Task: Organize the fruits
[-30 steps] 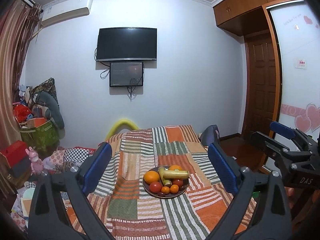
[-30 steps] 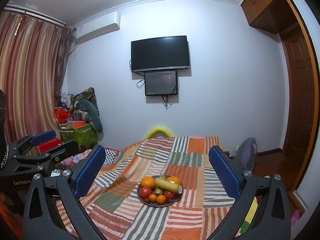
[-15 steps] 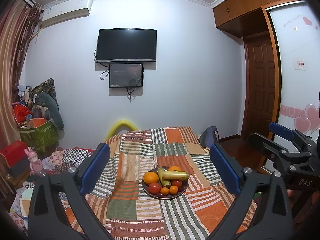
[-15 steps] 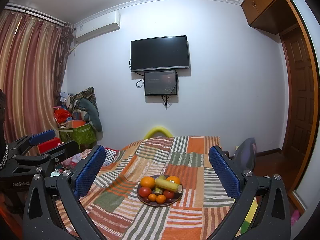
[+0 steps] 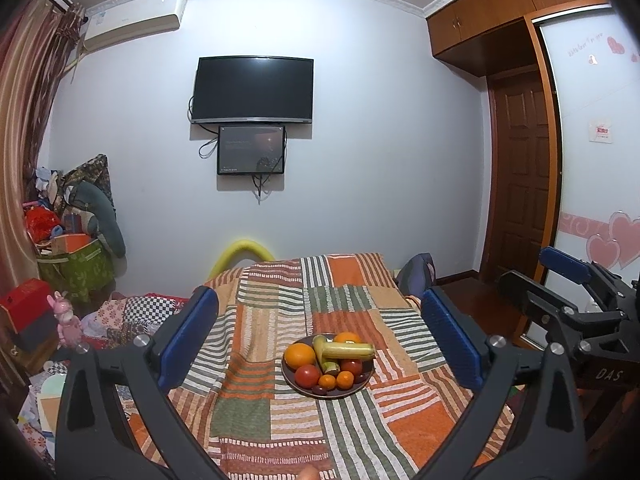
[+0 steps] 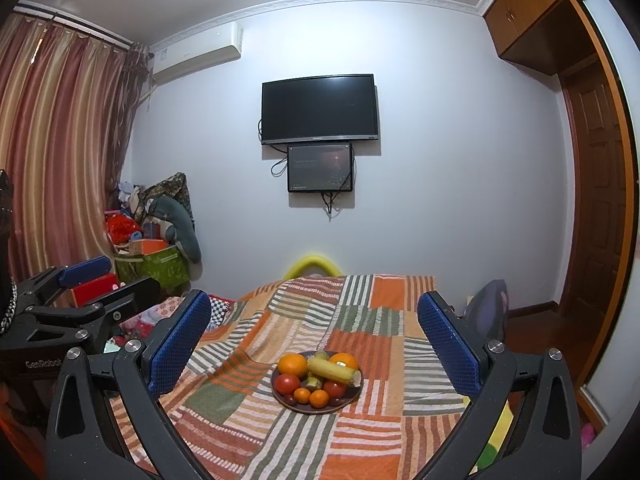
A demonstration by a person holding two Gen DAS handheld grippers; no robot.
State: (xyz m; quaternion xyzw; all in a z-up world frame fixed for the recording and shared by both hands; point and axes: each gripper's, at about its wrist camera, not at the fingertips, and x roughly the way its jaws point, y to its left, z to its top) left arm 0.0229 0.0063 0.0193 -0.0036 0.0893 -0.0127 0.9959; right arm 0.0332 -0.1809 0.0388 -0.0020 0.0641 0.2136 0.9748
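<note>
A dark round plate (image 5: 362,386) sits on the striped patchwork blanket (image 5: 272,408), and I will tell where everything is from that plate. All the fruit I can see is piled on it. Nothing is loose on the blanket around it.

A big orange (image 5: 300,356) lies on the plate's left side. Another orange (image 5: 347,337) sits at the back. A long yellow-green piece (image 5: 347,351), maybe a banana or a squash, lies across the top of the pile, so the fruit under it holds it up. A red tomato (image 5: 307,376) is at the front left, and two small oranges (image 5: 336,380) sit at the front, with some small dark fruits by the front rim. The plate's rim keeps the round ones from rolling away.

The left claw (image 5: 320,340) is held up in the air on the near side of the plate, well back from it. Its two blue fingers (image 5: 188,336) are spread wide, and there is nothing between them. The right claw (image 6: 314,338) is the same: up high, on the near side, spread wide and holding nothing. I think they are held back and wide so the person can see the whole plate between the fingers.

The fruit is all together on the plate. That could mean the tidying is done. It could also mean the fruit is about to be sorted somewhere else. I cannot tell which.
</note>
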